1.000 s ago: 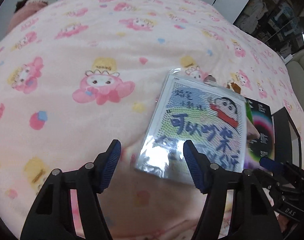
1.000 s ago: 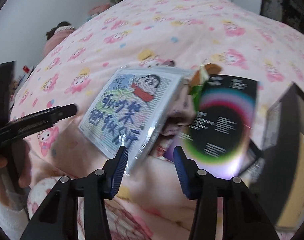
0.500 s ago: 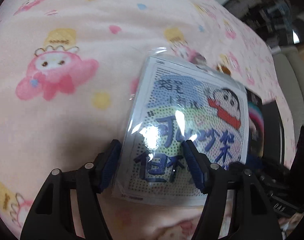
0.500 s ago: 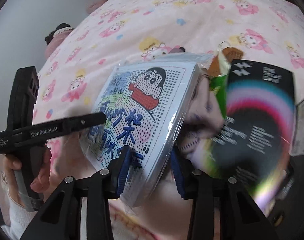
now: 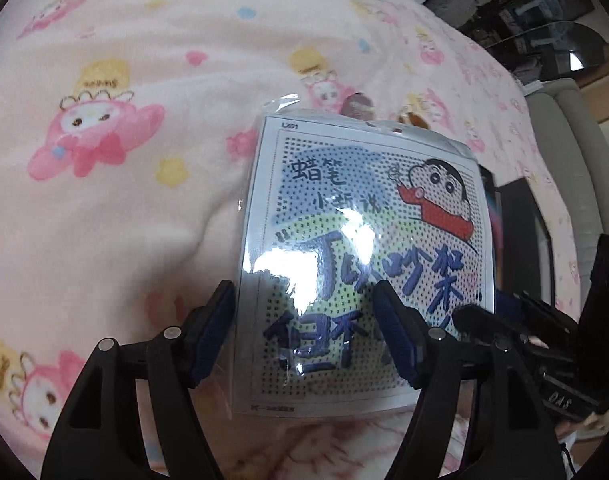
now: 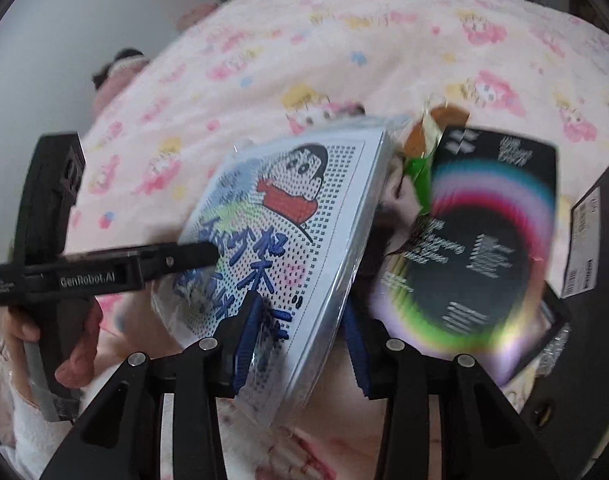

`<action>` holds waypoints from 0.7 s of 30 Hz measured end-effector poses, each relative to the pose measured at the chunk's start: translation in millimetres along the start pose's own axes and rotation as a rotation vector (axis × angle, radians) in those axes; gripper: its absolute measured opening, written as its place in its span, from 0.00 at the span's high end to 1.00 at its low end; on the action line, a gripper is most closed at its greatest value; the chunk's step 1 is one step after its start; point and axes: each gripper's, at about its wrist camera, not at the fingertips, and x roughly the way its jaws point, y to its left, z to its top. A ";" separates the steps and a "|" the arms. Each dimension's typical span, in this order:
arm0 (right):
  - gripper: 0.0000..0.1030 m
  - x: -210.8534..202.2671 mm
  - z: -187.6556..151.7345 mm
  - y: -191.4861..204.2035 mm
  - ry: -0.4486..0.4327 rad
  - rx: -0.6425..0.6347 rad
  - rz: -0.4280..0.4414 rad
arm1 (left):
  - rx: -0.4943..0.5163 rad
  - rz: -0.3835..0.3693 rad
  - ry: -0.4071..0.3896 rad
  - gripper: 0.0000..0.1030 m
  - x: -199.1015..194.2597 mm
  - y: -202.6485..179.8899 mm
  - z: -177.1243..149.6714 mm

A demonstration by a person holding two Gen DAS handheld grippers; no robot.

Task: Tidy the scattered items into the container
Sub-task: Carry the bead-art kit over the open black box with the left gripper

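Straddling the cartoon packet's (image 6: 288, 248) lower edge, right gripper's (image 6: 300, 344) jaws clamp it.

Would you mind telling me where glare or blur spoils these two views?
Left wrist view: white glare patches on the cartoon packet's plastic sleeve wash out its middle; the print elsewhere stays sharp. Right wrist view: motion blur smears the black rainbow-ring card and the blanket; fisheye bends both views' edges.
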 end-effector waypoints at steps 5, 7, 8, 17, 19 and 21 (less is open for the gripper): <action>0.64 -55.5 -11.1 1.0 -0.099 -0.026 -0.008 | 0.060 -0.021 -0.069 0.33 -32.7 -37.9 -15.6; 0.64 -77.5 -18.3 -4.5 -0.133 -0.035 -0.012 | 0.084 -0.027 -0.091 0.33 -39.8 -55.9 -20.5; 0.64 -90.6 -22.1 -9.3 -0.153 -0.028 -0.013 | 0.101 -0.034 -0.100 0.33 -44.5 -66.4 -23.4; 0.64 -195.8 -48.8 -107.1 -0.319 0.073 -0.141 | 0.323 -0.139 -0.049 0.33 8.6 -222.0 -23.1; 0.64 -210.8 -52.0 -138.9 -0.316 0.094 -0.182 | 0.366 -0.161 -0.025 0.33 27.2 -254.6 -22.8; 0.64 -220.3 -53.4 -175.4 -0.286 0.092 -0.244 | 0.392 -0.196 0.035 0.33 56.5 -289.1 -19.5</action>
